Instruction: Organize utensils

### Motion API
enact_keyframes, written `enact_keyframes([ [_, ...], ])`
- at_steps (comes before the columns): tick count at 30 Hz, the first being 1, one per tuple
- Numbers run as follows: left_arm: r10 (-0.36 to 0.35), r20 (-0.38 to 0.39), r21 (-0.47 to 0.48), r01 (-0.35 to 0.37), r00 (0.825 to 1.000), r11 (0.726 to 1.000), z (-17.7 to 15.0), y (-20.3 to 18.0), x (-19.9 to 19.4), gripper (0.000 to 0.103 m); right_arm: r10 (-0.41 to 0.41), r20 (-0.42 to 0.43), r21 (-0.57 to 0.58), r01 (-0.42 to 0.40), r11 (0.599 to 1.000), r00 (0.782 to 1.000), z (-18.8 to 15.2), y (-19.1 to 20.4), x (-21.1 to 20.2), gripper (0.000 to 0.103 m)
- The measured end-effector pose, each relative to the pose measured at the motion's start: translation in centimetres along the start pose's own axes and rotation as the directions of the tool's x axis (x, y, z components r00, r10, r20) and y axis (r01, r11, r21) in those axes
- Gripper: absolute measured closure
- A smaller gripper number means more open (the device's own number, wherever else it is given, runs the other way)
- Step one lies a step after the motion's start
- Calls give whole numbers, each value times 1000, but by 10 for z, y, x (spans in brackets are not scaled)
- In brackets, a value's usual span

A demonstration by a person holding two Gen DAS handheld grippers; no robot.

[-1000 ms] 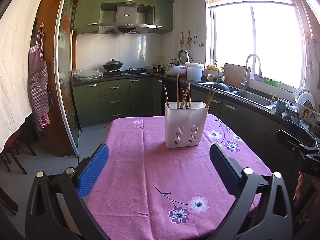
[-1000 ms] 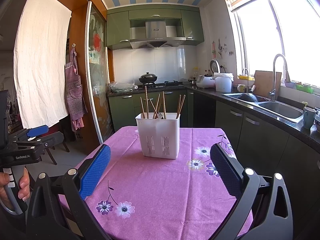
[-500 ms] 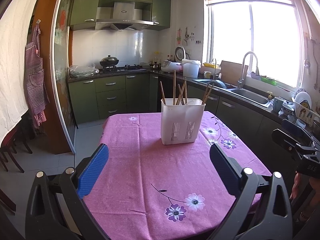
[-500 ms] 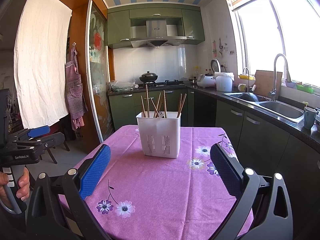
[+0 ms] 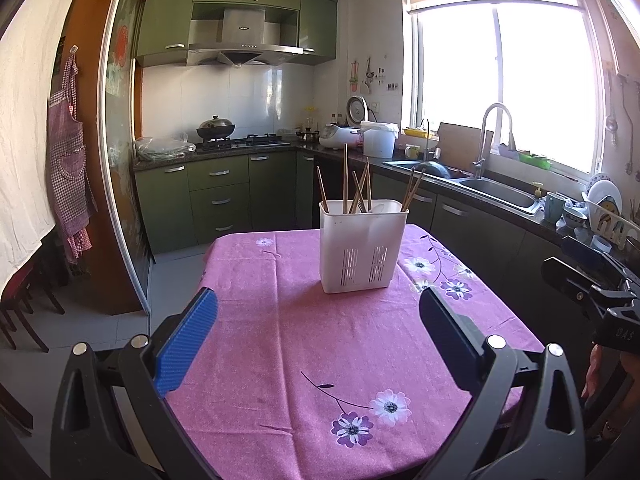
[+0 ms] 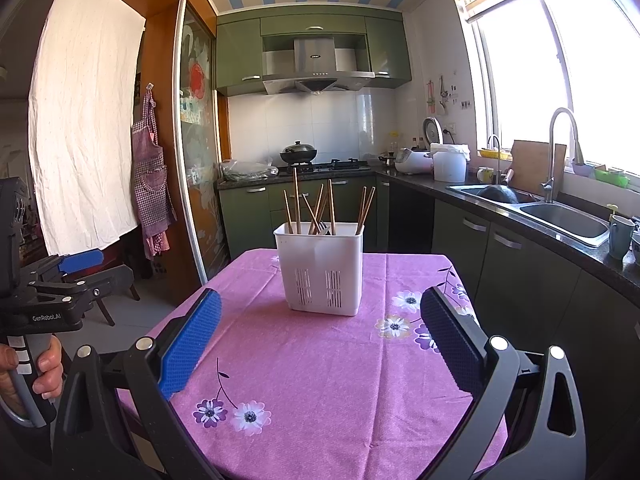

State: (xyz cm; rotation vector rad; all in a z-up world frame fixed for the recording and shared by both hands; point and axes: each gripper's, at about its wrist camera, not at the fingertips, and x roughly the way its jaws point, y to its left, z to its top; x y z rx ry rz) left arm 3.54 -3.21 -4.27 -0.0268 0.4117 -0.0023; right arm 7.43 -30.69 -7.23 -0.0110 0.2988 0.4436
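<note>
Since the earlier frame: your left tool [image 5: 318, 330] is drifting so that the white holder [image 5: 363, 245] is sitting a little nearer and more central in its view; in the right view the holder is barely shifting.
Left tool: you are holding it spread wide, gripping nothing, on the near side of the holder.
Right tool: you are holding your right tool [image 6: 320, 334] spread wide too, empty, also on the near side of the holder.
Task's thing: the chopsticks [image 6: 328, 206] are standing in the holder, leaning at mixed angles, some crossing; what looks like a fork is sitting low among them.
Holder: it is standing upright on the pink-clothed surface [image 5: 320, 340], toward the far half.
Stage: the utensils are all lying inside the holder, and nothing loose is showing on the surface; this is fitting either a sort still to come or one already finished.
Doing it well: if you are reaching in, be closing on one stick above the holder's rim, lifting straight up, and steadying the light holder so it is not tipping.
</note>
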Motion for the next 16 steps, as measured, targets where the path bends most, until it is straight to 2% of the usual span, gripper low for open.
enact_keyframes([
  [8,9,-5,-7,-9,1000,1000,1,2,4,7,0,-5,0,0,1000,1000,1,-1,1,5],
  [13,-12,-55,-34,10,998,999,-1,8,17,7,-2,-16,4,2,1000,1000,0,-4,4,5],
  [16,-1,-72,-27,-1,997,1000,-3,9,27,7,-11,-32,1,11,1000,999,-3,-7,11,5],
])
